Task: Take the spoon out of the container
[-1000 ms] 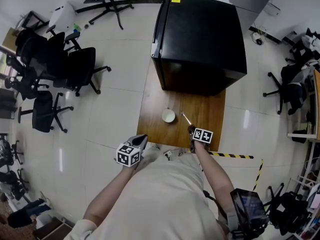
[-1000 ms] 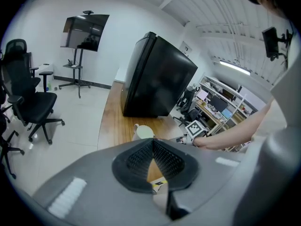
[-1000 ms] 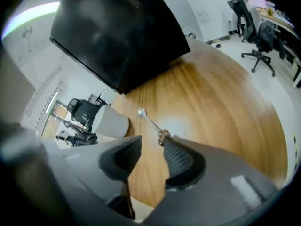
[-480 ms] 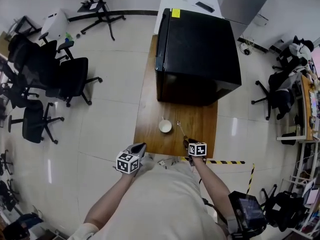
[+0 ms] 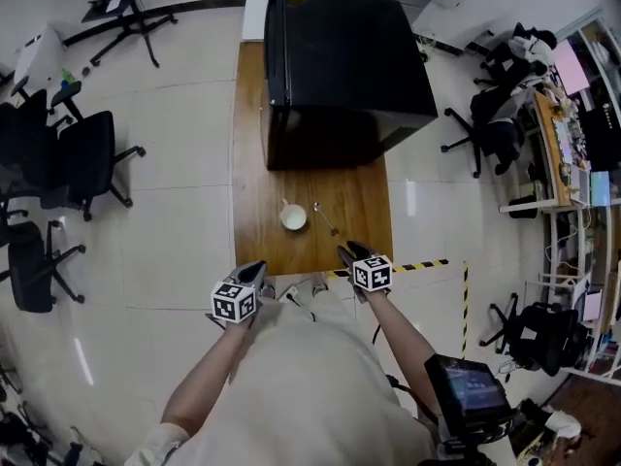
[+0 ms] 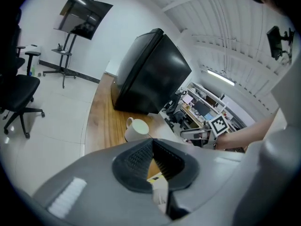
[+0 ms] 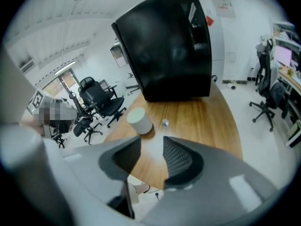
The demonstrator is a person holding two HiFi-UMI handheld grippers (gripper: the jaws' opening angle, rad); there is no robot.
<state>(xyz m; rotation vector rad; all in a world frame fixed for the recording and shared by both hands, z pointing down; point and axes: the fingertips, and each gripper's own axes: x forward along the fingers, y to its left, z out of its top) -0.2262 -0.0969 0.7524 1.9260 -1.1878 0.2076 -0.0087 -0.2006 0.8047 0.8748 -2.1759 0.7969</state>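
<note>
A: Spoon [image 5: 326, 218] lies on the desk [image 5: 364, 212] beside the cup [image 5: 293, 217], ahead of the right fingers [image 7: 181, 157], which are released and empty.
B: Left fingers [image 6: 136, 157] clenched on nothing. Looks done; next, simply withdraw.

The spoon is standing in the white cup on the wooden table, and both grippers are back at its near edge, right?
No: the spoon is not in the white cup; it lies flat on the wooden table to the cup's right, as the head view shows. The left gripper and right gripper are indeed back at the table's near edge.
</note>
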